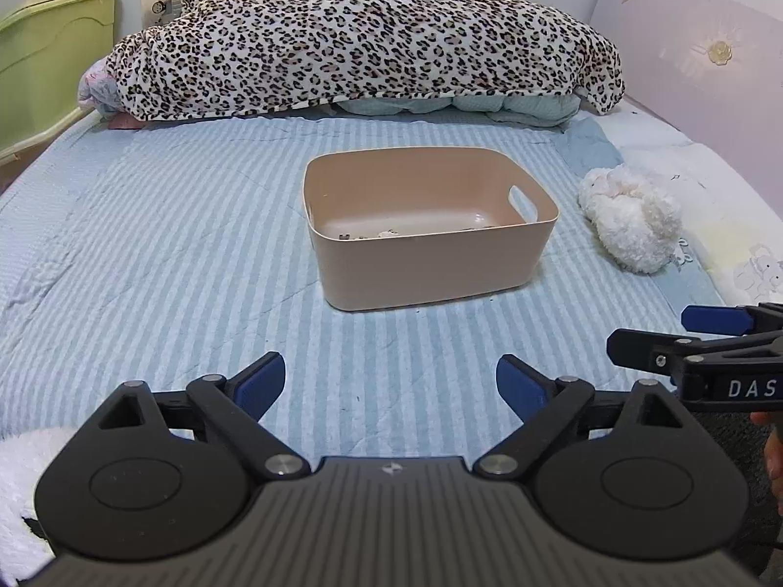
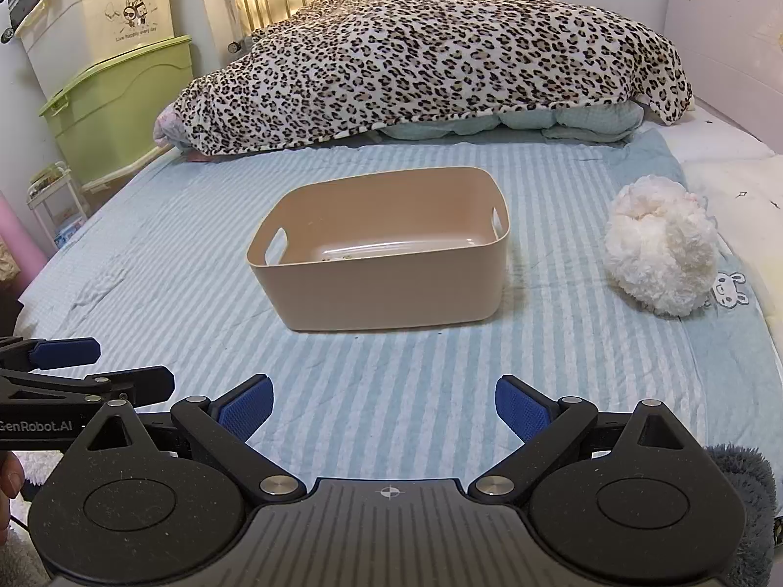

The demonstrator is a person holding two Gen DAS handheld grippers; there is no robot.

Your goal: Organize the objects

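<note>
Bed (image 1: 161,225), covered by a blue-and-white striped sheet, carries everything in the scene. A leopard-print blanket (image 1: 352,34) is heaped over pale quilts along the bed's far edge. Green and cream storage boxes (image 2: 112,73) stand stacked off the bed's left side.

Beige plastic bin (image 2: 391,288), with cut-out handles, stands upright near the middle of the bed. Its floor shows only a few small scraps, too small to identify.

White fluffy plush item (image 2: 660,254), rounded and soft, lies on the sheet toward the bed's right edge, beside the bin but clearly apart from it. It appears to be the object to be organized. A grey-blue fuzzy item (image 2: 748,489) shows partly at the near right corner of the right wrist view, and a white fuzzy patch (image 1: 19,484) at the near left of the left wrist view; what either is cannot be told.

Left gripper (image 1: 390,384) hovers over the near part of the bed, jaws spread wide, holding nothing. Right gripper (image 2: 384,406) hovers alongside it, jaws likewise wide apart and empty.

Judged step: the start of a pick, with nothing yet grasped. The next move probably calls for the right gripper to reach toward the plush item, close on its soft bulk with enough bite that the pile does not slip, then carry it over the bin's rim and release it inside.
</note>
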